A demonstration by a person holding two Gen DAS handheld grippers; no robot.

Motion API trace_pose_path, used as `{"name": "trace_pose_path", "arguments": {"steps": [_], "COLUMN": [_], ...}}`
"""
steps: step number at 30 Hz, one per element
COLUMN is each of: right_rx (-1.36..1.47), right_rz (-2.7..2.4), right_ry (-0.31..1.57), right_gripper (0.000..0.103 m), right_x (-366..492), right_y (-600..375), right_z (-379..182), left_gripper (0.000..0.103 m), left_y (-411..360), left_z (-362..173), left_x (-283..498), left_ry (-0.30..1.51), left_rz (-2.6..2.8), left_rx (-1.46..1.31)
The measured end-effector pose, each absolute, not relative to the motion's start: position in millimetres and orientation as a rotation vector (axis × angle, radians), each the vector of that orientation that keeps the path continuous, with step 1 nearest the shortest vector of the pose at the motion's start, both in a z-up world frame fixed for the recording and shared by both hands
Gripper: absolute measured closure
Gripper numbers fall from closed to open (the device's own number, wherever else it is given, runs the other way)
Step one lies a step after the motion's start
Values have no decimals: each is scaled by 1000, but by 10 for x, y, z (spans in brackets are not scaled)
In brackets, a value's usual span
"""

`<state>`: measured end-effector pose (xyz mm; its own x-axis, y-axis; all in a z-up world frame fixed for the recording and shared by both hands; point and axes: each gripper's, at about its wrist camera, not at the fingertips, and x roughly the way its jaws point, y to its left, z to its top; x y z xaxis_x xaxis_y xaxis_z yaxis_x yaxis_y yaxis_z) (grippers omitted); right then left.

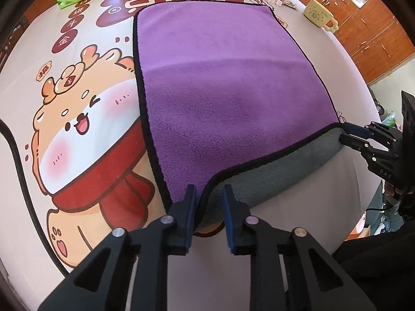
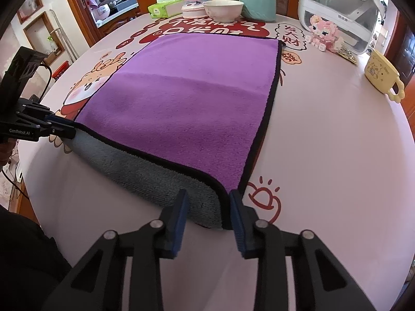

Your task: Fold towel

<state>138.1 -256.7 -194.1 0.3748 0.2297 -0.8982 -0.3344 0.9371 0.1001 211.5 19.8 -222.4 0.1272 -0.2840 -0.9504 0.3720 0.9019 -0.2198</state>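
Note:
A purple towel [image 1: 220, 83] with a black hem and a grey underside lies flat on the round table; it also shows in the right wrist view [image 2: 186, 103]. Its near edge hangs over the table rim, grey side out. My left gripper [image 1: 208, 202] is open, its jaws on either side of the near left corner. My right gripper [image 2: 207, 207] is open, its jaws on either side of the near right corner. Each gripper shows in the other's view, the right one [image 1: 345, 132] and the left one [image 2: 70, 127], at the towel's corners.
The table [image 2: 324, 129] has a pink cartoon cloth. At the back stand a tissue box [image 2: 166, 9], a bowl [image 2: 223, 10], a teal container [image 2: 258, 4], a pink doll [image 2: 324, 32] and a white appliance [image 2: 339, 7]. A yellow mug [image 2: 382, 77] sits at the right.

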Motion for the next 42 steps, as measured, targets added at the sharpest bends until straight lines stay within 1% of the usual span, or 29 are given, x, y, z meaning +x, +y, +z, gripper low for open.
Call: {"name": "trace_pose_path", "arguments": {"steps": [1,5,7,8,16,21,27,32,42], "right_rx": [-106,-104,-105,-105,-103,-101,-103,-110,-138], "right_rz": [359,345,337,333,326,318,304,286,254], "right_ry": [1131,1127,1124,1121,1111,1098,1051,992,849], "right_gripper": [78,88,95,96,98,98,98,98,98], "right_x": [1382,1381,1386,1388,1394,1405,1456,1570,2071], "right_y": [-2568,-2598,-2608,-2615,-2635,-2622,-2599,-2606,-2580], "right_z": [-1943,-1941,-1935,-1934,-1927,-1854,-1617,-1343,-901], "left_gripper": [88,96,97,98,99,100,100,99,99], "left_y": [206,196,196,192,304,357,356,316,239], "left_z": [-2227,-2251,-2256,-2257,-2161,-1990,-1708,-1397,-970], "left_x": [2109,2098,2093,2091,2060,2091,2182,2323,2835], "left_ry": [1361,1353,1349,1348,1332,1297,1256,1183,1046], "left_rz": [-478,-469,-467,-468,-467,-451,-450,-434,-398], "left_rx": [77,76,80,84,78,88,115,157,198]}}
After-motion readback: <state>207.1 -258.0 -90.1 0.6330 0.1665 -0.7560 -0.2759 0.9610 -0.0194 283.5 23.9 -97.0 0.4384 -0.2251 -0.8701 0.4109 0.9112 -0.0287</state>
